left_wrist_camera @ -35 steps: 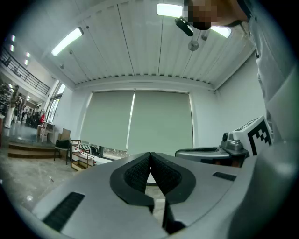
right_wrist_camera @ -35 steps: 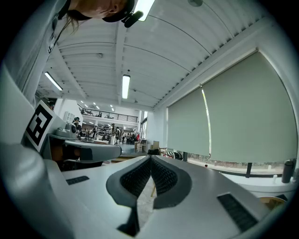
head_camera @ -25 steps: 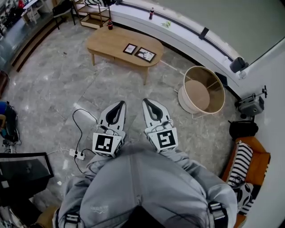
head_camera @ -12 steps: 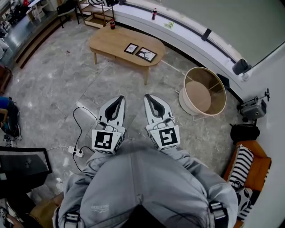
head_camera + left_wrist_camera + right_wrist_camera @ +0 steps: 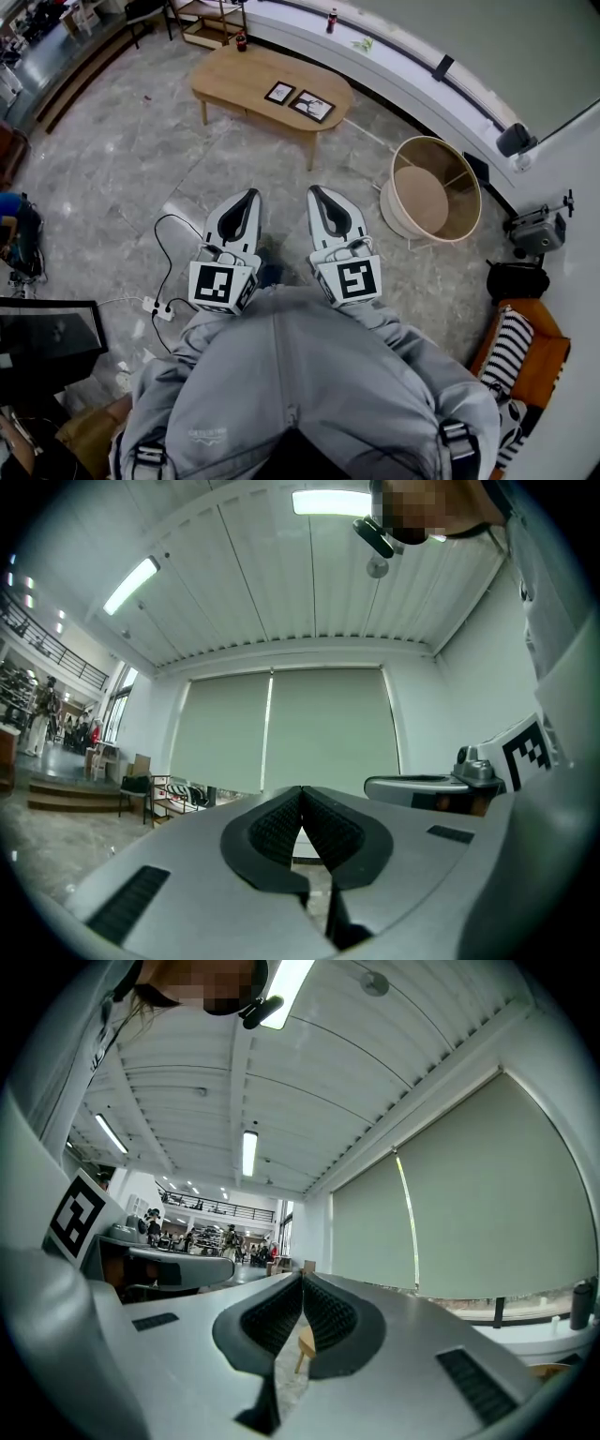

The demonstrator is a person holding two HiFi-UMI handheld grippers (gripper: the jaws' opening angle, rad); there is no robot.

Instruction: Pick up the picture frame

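The left gripper and right gripper are both closed tight and empty, held level side by side; at twelve o'clock, well apart from them, a small frame lies flat just beside a larger frame on the wooden worktop; the wrong one might get taken; a flat frame could skid from closing pads; the power strip at eight o'clock could catch a foot.

Wooden table: small frame, larger frame
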